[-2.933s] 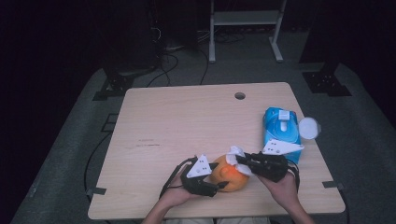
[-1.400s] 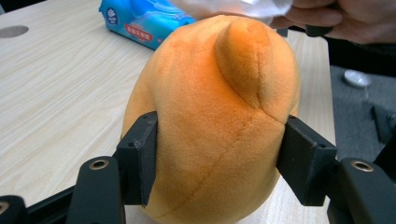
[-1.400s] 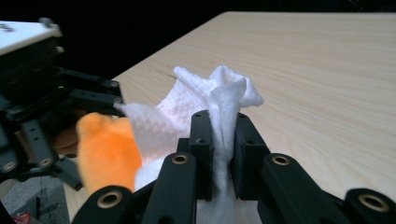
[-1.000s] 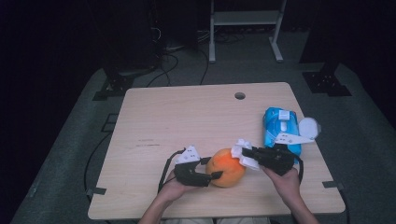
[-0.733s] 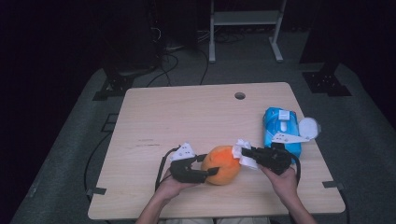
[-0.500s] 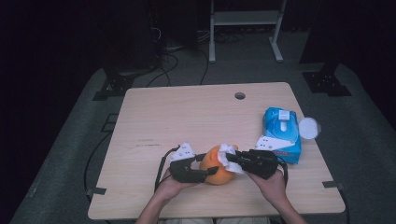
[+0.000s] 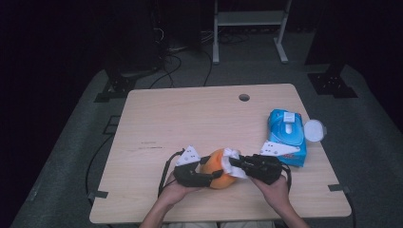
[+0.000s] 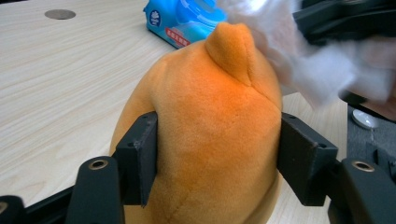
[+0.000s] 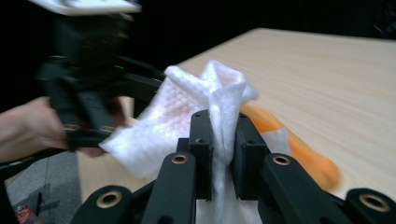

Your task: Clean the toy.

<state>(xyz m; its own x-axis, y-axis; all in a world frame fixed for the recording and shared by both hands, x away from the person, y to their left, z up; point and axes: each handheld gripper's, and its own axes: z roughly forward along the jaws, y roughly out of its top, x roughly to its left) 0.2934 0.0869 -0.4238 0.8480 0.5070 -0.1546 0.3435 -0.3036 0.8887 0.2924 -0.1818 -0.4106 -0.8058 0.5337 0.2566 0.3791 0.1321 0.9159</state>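
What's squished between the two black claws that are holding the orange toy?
The orange plush toy itself sits between the left claw's two pads, which press its sides, as the left gripper view shows. A white wipe touches its top.

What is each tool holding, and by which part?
Left tool clamps the orange plush across its sides. Right tool pinches a bunched fold of the white wipe.

Light wood table (image 7: 190, 118) w/ round cable hole (image 7: 244, 97), on grey floor mat (image 7: 76, 156). Dark room; black cables (image 7: 176, 61) on floor behind, white metal rack legs (image 7: 249, 33) at back.
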